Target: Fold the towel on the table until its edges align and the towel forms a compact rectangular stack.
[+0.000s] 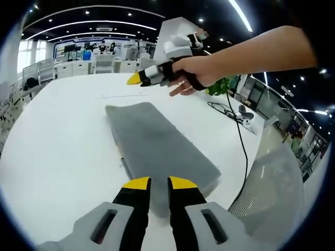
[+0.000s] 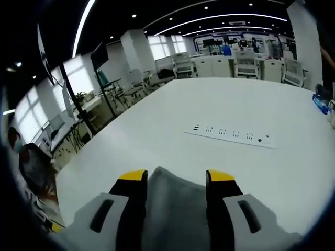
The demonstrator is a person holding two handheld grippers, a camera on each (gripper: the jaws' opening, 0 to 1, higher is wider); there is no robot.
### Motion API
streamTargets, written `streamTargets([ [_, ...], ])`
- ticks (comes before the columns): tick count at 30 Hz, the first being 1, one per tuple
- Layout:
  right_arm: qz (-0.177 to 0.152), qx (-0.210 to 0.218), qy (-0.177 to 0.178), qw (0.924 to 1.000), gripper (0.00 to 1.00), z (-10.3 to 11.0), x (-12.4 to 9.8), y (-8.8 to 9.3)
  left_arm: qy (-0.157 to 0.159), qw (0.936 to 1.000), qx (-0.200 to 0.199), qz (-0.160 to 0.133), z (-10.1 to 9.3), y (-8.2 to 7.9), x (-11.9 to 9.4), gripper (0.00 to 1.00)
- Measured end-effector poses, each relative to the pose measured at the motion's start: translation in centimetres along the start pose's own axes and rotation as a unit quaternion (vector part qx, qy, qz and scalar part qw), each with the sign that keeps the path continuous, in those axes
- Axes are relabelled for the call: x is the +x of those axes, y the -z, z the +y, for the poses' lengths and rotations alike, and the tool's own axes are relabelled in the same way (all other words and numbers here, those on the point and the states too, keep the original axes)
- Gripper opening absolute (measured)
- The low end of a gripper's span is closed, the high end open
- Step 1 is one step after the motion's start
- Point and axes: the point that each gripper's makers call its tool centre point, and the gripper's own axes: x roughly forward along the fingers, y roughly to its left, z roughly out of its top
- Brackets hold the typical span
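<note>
A grey towel (image 1: 157, 144) lies folded into a long flat rectangle on the white table (image 1: 63, 151), running away from me. My left gripper (image 1: 160, 184) hovers over its near end, the yellow-tipped jaws a narrow gap apart with nothing pinched between them. A hand holds my right gripper (image 1: 140, 78) in the air past the towel's far end. In the right gripper view a rounded grey corner of the towel (image 2: 175, 209) shows between the wide-apart jaws of my right gripper (image 2: 177, 177), which is open and holds nothing.
A white power strip (image 2: 230, 135) lies flat on the table beyond the towel. A black cable (image 1: 238, 130) trails off the table's right edge near a green plant (image 1: 222, 86). A grey curved chair back (image 1: 272, 183) stands at the near right.
</note>
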Motion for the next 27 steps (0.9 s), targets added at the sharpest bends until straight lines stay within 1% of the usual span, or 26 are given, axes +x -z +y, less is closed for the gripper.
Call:
streamTargets([
  [2,-0.002,-0.006,-0.005,1.0,0.47,0.1,-0.5,-0.1,0.001,1.0,0.005,0.0,-0.1,-0.1,0.0,0.14],
  [6,0.002,-0.015,-0.007,0.9999,0.5,-0.4,-1.3,0.3,0.001,0.9999,0.013,0.0,-0.1,-0.3,-0.1,0.14],
  [11,-0.003,-0.009,-0.004,1.0,0.54,-0.8,-2.5,0.7,0.002,0.9997,0.026,0.003,0.1,-0.5,-0.1,0.14],
  [13,-0.002,-0.014,-0.003,0.9999,0.54,-0.8,-3.1,1.0,0.003,0.9995,0.032,0.004,0.2,-0.7,0.0,0.15],
  [18,-0.009,-0.029,-0.01,0.9995,0.58,-0.1,-4.6,1.1,0.004,0.9988,0.049,-0.001,0.3,-1.1,0.1,0.18],
  [21,-0.012,-0.042,-0.014,0.999,0.59,0.1,-5.4,1.2,0.005,0.9979,0.065,-0.007,0.0,-1.6,-0.1,0.2],
  [25,-0.012,-0.054,-0.019,0.9983,0.59,0.5,-6.8,1.6,0.004,0.9959,0.09,-0.01,-0.1,-1.9,0.0,0.23],
  [27,-0.015,-0.058,-0.022,0.9979,0.6,0.6,-7.2,1.5,0.002,0.9955,0.095,-0.008,0.1,-2.0,0.1,0.24],
])
